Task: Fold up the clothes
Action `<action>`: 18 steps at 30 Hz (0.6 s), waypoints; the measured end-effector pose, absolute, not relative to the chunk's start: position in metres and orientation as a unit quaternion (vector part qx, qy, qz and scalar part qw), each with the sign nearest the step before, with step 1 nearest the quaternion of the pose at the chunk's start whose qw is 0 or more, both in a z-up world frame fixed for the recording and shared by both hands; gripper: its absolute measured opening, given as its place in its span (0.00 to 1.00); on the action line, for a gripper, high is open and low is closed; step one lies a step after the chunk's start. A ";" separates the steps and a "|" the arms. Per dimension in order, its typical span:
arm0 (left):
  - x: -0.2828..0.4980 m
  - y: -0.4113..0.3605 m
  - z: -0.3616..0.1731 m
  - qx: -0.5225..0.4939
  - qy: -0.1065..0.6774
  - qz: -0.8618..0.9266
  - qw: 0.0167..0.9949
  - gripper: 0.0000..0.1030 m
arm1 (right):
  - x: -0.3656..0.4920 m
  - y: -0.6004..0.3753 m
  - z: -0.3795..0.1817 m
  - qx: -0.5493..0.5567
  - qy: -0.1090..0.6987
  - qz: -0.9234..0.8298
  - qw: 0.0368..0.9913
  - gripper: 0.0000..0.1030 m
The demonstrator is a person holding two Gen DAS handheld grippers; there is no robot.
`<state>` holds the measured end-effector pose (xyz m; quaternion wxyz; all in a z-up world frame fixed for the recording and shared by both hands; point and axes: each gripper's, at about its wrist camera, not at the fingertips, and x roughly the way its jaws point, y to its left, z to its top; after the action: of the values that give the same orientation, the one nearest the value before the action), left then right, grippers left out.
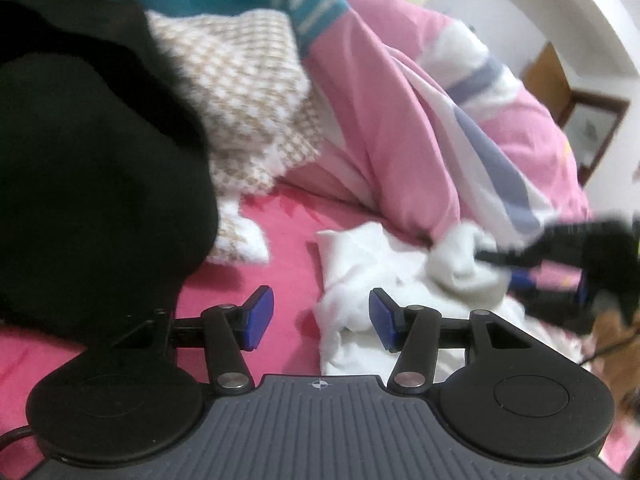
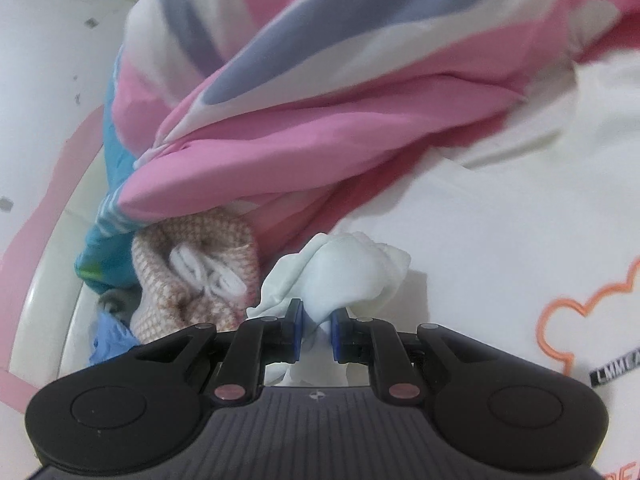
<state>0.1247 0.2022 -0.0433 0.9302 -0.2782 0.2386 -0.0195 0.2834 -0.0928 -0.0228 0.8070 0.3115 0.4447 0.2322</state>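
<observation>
A crumpled white garment [image 1: 360,264] lies on the pink bed sheet [image 1: 280,232]. My left gripper [image 1: 320,320] hovers just above its left edge, open, blue pads apart and pressing nothing. At the right, blurred, my right gripper [image 1: 560,264] pinches a bunched white fold [image 1: 464,264]. In the right wrist view my right gripper [image 2: 316,328] is shut on that white bunch [image 2: 344,268], which stands up beyond the pads. The same white garment [image 2: 480,240], with an orange outline print, spreads to the right.
A pink, white and blue quilt [image 1: 400,100] is heaped behind. A black garment [image 1: 80,200] fills the left, beside a brown houndstooth piece [image 1: 240,112] and a teal striped one [image 1: 304,0]. Houndstooth cloth [image 2: 192,276] and teal cloth [image 2: 104,256] lie left of the right gripper. Wooden furniture [image 1: 580,112] stands far right.
</observation>
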 end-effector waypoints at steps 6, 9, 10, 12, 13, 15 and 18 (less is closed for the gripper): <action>0.132 0.201 -0.052 -0.284 0.267 -0.002 0.921 0.51 | 0.277 -0.123 -0.057 0.354 0.459 0.217 0.785 0.16; 0.136 0.193 -0.054 -0.256 0.274 0.003 0.927 0.51 | 0.272 -0.139 -0.069 0.361 0.469 0.210 0.778 0.24; 0.138 0.189 -0.054 -0.243 0.276 0.005 0.930 0.51 | 0.270 -0.145 -0.071 0.358 0.471 0.203 0.780 0.30; 0.139 0.184 -0.054 -0.226 0.278 0.009 0.934 0.51 | 0.264 -0.157 -0.075 0.352 0.475 0.190 0.784 0.34; 0.139 0.182 -0.055 -0.219 0.279 0.011 0.935 0.51 | 0.261 -0.163 -0.075 0.347 0.475 0.182 0.788 0.36; 0.138 0.180 -0.056 -0.209 0.280 0.014 0.937 0.51 | 0.252 -0.175 -0.072 0.329 0.473 0.159 0.802 0.36; 0.138 0.179 -0.057 -0.203 0.280 0.016 0.938 0.51 | 0.241 -0.184 -0.060 0.297 0.462 0.150 0.822 0.38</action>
<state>0.1381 0.1787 -0.0565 0.9383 -0.2026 0.2798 0.0158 0.2408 -0.1840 -0.0602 0.8224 0.2965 0.4617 0.1502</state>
